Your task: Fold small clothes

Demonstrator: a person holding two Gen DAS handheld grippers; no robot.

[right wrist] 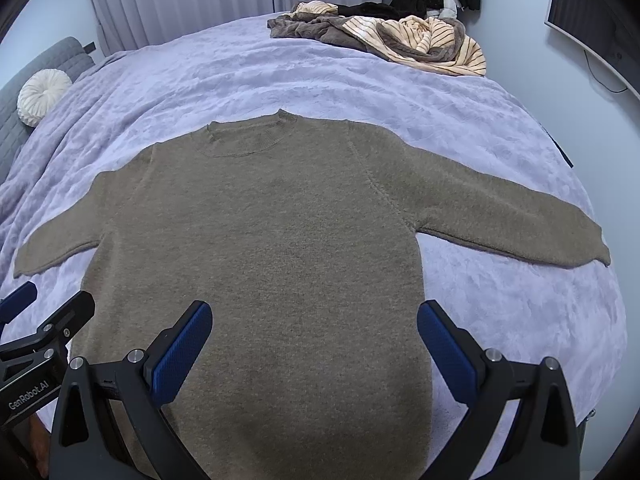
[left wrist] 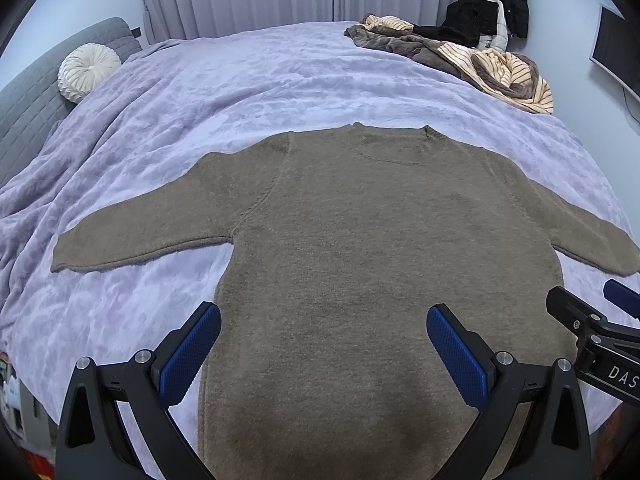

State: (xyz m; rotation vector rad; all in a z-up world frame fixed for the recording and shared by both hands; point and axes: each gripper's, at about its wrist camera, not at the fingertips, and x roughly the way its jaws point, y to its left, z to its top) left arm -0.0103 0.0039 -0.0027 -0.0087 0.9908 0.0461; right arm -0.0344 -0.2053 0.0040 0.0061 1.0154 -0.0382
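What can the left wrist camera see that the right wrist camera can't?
Only the left wrist view shows the left claw up close, wide open. It cuts off the right sleeve's end.

Only the right wrist view shows the right claw up close, open too, and the whole right sleeve.

Both show the brown sweater lying flat on the purple blanket, the clothes pile, the round pillow and a screen on the wall.

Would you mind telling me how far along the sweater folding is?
Done: the brown sweater lies flat on the blanket, sleeves spread. In hand: nothing; the left gripper and right gripper are open above it. Left: every fold.
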